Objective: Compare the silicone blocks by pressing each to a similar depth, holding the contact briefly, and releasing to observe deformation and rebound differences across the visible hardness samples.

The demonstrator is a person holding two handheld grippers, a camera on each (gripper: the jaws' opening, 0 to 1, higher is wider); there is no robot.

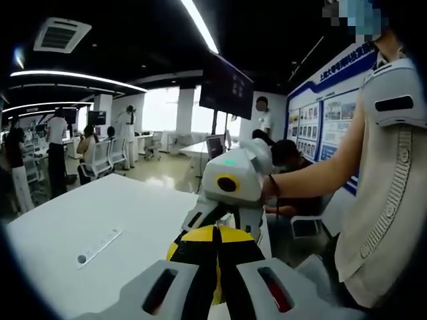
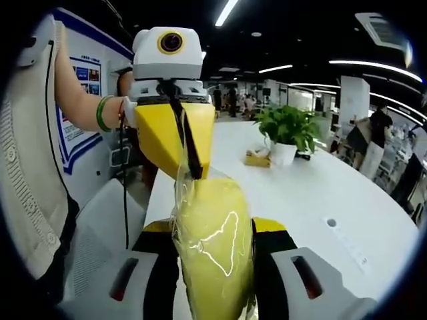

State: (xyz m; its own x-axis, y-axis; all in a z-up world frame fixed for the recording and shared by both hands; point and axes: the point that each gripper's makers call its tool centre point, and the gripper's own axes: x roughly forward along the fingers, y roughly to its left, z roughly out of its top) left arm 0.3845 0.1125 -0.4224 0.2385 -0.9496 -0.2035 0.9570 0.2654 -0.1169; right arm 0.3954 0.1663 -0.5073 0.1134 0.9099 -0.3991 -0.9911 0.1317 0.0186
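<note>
while each hand-held gripper (image 2: 215, 220) clamps one end, the bagged yellow silicone block (image 2: 215, 243) spans between them.

I see a white counter (image 1: 80, 220) with rounded edges running away from me. In the left gripper view a flat grey strip (image 1: 97, 248) with a round hole at its near end lies on it at about 8 o'clock. In the right gripper view the counter (image 2: 313, 193) carries a plant (image 2: 288, 128) in a white pot at 1 o'clock, with a small yellow-brown box (image 2: 257, 159) just beside the pot at its 9 o'clock. A flat strip (image 2: 347, 241) lies at 4 o'clock.
</note>
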